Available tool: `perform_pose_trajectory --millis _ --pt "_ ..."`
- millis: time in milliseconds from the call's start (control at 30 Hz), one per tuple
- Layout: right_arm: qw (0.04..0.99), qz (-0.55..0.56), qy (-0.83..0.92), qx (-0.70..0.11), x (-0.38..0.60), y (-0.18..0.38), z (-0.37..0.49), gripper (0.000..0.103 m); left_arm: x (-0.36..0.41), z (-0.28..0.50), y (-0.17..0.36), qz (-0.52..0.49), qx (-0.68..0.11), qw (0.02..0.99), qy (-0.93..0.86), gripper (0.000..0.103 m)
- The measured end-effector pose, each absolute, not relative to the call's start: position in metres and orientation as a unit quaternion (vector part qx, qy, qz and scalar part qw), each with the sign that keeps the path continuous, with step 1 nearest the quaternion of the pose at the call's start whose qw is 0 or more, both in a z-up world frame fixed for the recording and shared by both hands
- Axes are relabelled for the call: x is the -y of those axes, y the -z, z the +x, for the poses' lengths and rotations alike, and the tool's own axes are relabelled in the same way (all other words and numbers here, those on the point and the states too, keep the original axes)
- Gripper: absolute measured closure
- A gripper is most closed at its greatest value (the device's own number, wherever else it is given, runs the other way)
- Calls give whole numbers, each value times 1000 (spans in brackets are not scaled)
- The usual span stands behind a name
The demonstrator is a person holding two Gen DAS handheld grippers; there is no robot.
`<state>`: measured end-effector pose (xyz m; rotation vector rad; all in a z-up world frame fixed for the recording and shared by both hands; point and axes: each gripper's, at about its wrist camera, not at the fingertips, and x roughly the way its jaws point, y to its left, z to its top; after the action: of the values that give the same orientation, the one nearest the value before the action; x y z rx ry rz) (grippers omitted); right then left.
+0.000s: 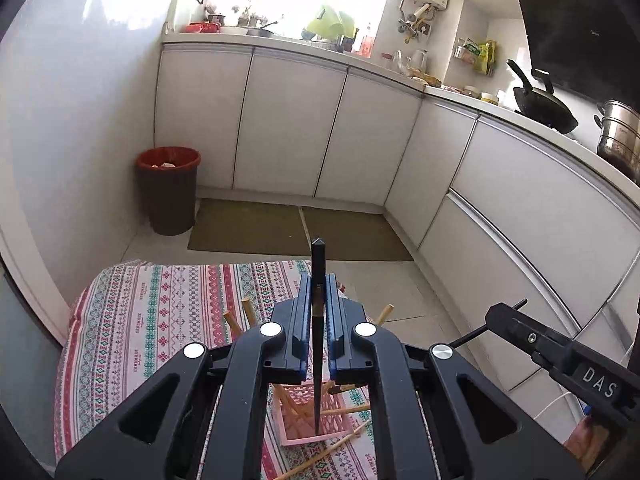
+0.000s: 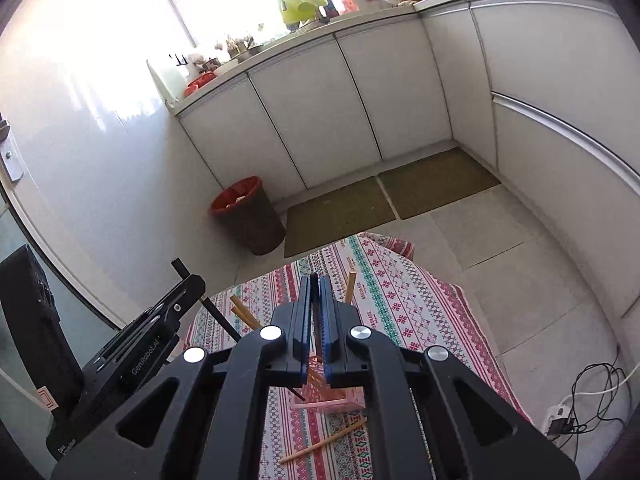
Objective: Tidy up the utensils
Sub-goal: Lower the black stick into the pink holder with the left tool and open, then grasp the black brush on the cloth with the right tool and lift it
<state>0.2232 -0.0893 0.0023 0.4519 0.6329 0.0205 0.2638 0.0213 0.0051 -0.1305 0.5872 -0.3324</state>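
Left gripper [image 1: 319,292] fingers pinch a black chopstick [image 1: 319,264]; right gripper [image 2: 319,292] fingers closed, apparently holding another; lower both upright into the pink holder [image 1: 300,420]

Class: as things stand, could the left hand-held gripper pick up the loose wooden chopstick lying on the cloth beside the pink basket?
Probably not yet. The left hand-held gripper is shut on a black chopstick, so its jaws are occupied; the wooden chopstick itself lies uncovered.

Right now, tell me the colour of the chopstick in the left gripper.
Black chopstick, clearest in the left wrist view.
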Motion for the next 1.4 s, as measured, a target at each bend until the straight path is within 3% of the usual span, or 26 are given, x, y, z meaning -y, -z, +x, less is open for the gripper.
perform_pose_trajectory --millis 100,167,400,467,533,667,767,900,1033,1200,1300,1400 --pt "924 212 -9 -317 86 5 230 98 -21 265 12 -63 -291 935 192 94" --pt "922 206 -10 -326 81 10 235 98 -23 262 18 -61 -291 934 197 82" --pt "920 184 -12 -345 64 17 240 94 -39 256 10 -72 -284 937 191 74" --pt "921 185 -10 -343 63 17 235 89 -42 253 9 -71 -289 936 188 70" --pt "920 185 -11 -346 62 15 231 69 -43 251 8 -65 -294 936 183 64" --pt "919 190 -8 -347 63 13 217 66 -46 241 14 -50 -307 934 173 50" --pt "920 197 -6 -338 67 9 200 53 -52 233 25 -33 -332 929 160 40" --pt "922 214 12 -322 81 9 166 43 -63 224 49 -18 -372 916 145 37" --pt "908 257 41 -329 110 25 136 42 -77 218 71 -18 -415 900 132 37" --pt "863 268 114 -413 154 79 138 38 -90 205 79 -27 -429 894 131 33" --pt "814 232 113 -520 179 133 184 38 -90 201 82 -29 -433 891 132 30" --pt "799 191 96 -562 195 176 235 39 -87 200 87 -21 -439 889 130 30"
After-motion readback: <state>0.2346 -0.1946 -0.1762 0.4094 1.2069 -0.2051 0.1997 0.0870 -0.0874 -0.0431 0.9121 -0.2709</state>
